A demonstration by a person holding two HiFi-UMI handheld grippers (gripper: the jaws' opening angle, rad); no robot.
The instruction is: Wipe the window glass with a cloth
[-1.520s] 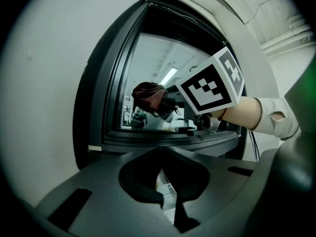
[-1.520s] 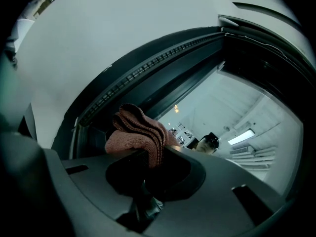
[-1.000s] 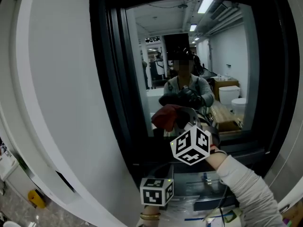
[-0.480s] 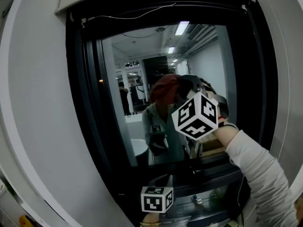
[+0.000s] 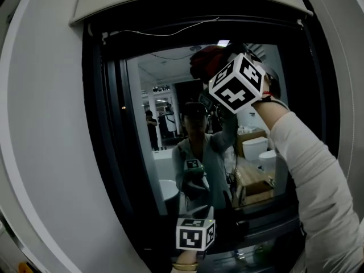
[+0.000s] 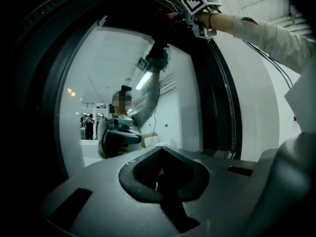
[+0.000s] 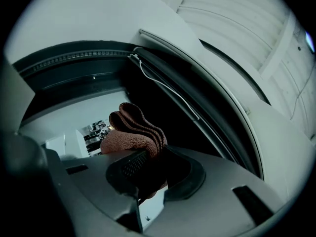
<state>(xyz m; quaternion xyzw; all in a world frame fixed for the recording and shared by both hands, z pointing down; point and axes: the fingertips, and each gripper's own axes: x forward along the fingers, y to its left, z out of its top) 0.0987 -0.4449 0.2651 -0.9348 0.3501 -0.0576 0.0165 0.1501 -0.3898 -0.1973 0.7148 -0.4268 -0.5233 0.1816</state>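
Cloth (image 7: 132, 133) partly behind right claw (image 7: 149, 171)

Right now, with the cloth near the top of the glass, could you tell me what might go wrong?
The cloth, pinched in the right gripper, sits close to the wire along the upper frame; a sweep there may snag it. Only a bunched fold is clamped, so pressing hard might pull it loose.

The window glass (image 5: 153, 84) lies free below the right gripper (image 5: 219, 67) (high near its top); the dark frame (image 5: 102, 124) bounds it above.
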